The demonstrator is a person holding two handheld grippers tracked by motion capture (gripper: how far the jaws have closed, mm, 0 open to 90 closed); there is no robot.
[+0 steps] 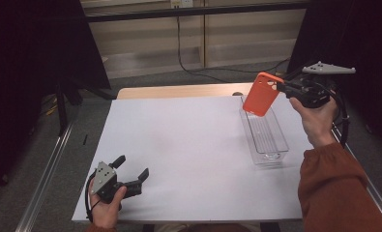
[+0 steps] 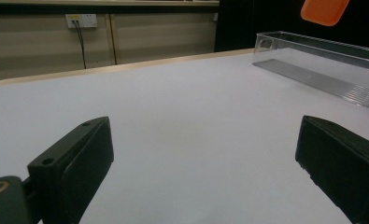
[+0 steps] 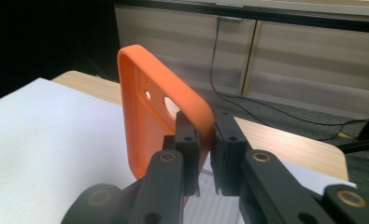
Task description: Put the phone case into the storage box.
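Up high, right tongs (image 1: pixel 281 87) pinch orange phone case (image 1: pixel 261 94) over clear tray (image 1: pixel 275 145); left tongs (image 1: pixel 130 171) spread, nothing btwn.

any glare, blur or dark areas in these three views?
High view: black panels both sides go nearly featureless; white sheet evenly lit, clear tray low-contrast. Left gripper view: near black fingers soft, tray rim catches highlights. Right gripper view: orange phone case sharp, upper left corner black.
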